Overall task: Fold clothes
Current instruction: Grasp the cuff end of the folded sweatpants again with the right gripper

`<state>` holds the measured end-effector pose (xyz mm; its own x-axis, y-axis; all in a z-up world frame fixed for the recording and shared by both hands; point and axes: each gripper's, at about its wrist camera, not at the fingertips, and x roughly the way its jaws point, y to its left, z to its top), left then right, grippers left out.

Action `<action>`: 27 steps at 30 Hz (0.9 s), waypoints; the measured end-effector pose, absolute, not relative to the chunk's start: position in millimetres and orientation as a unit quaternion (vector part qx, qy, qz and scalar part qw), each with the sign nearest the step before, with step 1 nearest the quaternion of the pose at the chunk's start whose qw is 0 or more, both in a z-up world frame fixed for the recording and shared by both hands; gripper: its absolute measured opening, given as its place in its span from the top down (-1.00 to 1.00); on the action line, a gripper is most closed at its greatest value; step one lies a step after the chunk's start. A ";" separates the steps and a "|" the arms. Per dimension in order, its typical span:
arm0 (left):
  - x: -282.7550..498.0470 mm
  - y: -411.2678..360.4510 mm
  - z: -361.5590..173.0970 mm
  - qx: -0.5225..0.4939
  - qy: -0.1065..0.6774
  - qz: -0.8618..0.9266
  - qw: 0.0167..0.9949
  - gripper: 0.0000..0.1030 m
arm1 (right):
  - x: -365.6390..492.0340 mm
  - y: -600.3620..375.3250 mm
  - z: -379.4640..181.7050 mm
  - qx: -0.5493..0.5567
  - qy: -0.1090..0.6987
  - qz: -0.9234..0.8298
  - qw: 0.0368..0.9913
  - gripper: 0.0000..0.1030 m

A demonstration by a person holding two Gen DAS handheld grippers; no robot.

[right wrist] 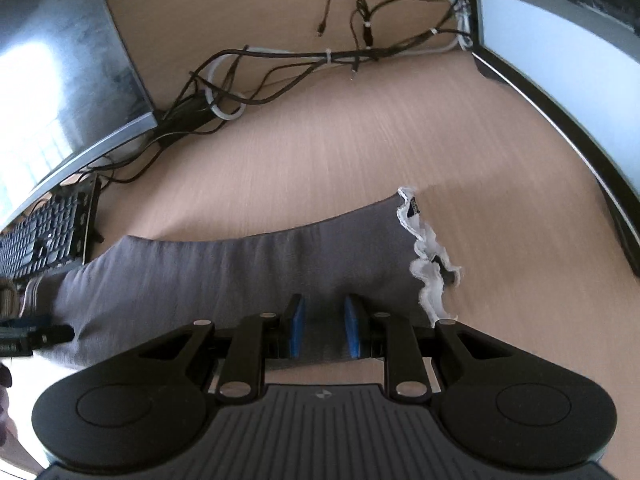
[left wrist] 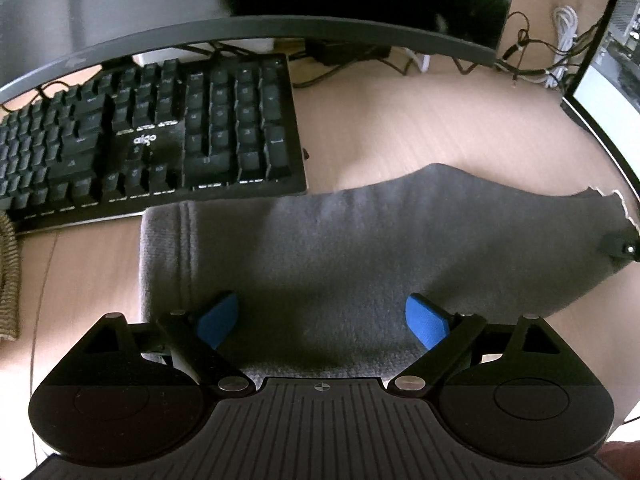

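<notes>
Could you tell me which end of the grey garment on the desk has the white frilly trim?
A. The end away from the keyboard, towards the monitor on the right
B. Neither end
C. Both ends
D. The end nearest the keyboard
A: on the grey garment, the white frilly trim edges the end away from the keyboard; the keyboard-side end shows only a plain stitched hem.

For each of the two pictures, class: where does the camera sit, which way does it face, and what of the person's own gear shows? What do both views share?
Left wrist: on the left tongs, looking down at the grey garment and keyboard; blue pads wide apart.
Right wrist: on the right tongs, looking down at the garment's white-trimmed end and cables; pads close together over a fold of cloth.
Shared: garment, keyboard, wooden desk.
</notes>
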<state>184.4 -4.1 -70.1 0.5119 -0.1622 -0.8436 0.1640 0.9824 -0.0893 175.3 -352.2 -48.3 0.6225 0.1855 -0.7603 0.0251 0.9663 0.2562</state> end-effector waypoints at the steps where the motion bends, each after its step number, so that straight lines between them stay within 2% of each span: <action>1: 183.8 -6.2 -67.0 -0.001 0.486 -0.093 0.869 -0.83 | 175.3 -351.6 -46.5 0.115 0.430 0.045 0.894 0.59; 7: 185.6 -47.1 -31.3 -0.006 0.459 -0.146 0.876 -0.83 | 172.6 -349.6 -23.0 0.035 0.382 0.022 0.923 0.43; 13: 213.0 -126.9 -25.8 0.004 0.463 -0.192 0.865 -0.84 | 183.1 -370.7 -31.7 0.026 0.395 -0.006 0.918 0.15; 15: 215.0 -140.9 -33.2 0.006 0.472 -0.187 0.862 -0.84 | 185.7 -377.0 -35.9 0.034 0.404 0.003 0.914 0.14; 16: 215.7 -145.7 -37.5 0.005 0.479 -0.182 0.859 -0.84 | 186.1 -378.7 -37.1 0.037 0.408 0.011 0.912 0.24; 17: 215.9 -149.2 -41.8 0.003 0.487 -0.177 0.855 -0.84 | 186.3 -379.8 -38.1 0.039 0.411 0.020 0.910 0.67; 18: 215.3 -149.7 -45.6 0.000 0.496 -0.170 0.852 -0.84 | 186.1 -379.0 -36.2 0.033 0.408 0.027 0.912 0.89; 19: 214.5 -148.9 -47.7 -0.002 0.500 -0.164 0.850 -0.84 | 185.9 -377.5 -33.1 0.023 0.403 0.033 0.914 0.96; 24: 211.8 -140.9 -43.8 -0.010 0.496 -0.140 0.857 -0.85 | 193.3 -376.2 -9.6 0.014 0.366 0.051 0.929 0.96; 27: 214.3 -137.9 -49.1 -0.019 0.505 -0.132 0.853 -0.87 | 205.9 -380.7 -21.5 0.017 0.384 0.036 0.923 0.96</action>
<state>214.3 -137.9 -49.1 0.4548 -0.2452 -0.8562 0.2064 0.9642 -0.1664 205.9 -380.6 -21.5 0.7029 0.0799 -0.7068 -0.0541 0.9968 0.0588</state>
